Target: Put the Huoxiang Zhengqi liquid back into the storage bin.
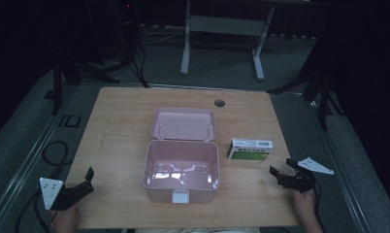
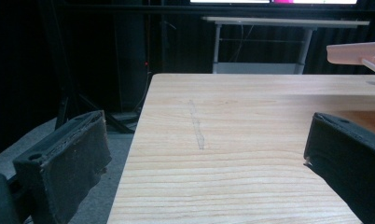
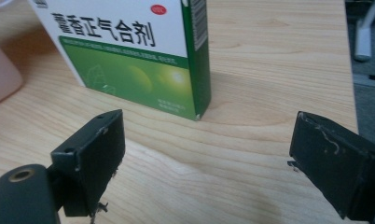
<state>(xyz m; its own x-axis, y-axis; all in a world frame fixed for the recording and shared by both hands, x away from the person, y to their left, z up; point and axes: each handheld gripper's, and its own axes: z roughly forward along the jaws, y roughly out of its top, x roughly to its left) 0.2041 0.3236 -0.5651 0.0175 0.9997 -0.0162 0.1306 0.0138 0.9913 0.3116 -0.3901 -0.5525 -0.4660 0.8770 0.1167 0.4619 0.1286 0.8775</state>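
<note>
Right tool (image 1: 280,175) jaws are spread, empty, near the green-and-white cardboard medicine box (image 1: 250,149); judged light, crushable, best gripped across its narrow sides.

**Where everything stood on the table**

The open box (image 1: 181,170) stood at the middle of the table (image 1: 120,126). The carton (image 1: 250,149) lay just right of it. My right gripper (image 1: 280,175) was near the carton, my left gripper (image 1: 84,182) far left.

High view overhead facing forward, gripper views low along the table (image 1: 120,121) — right one near the green box (image 3: 134,51)
</note>
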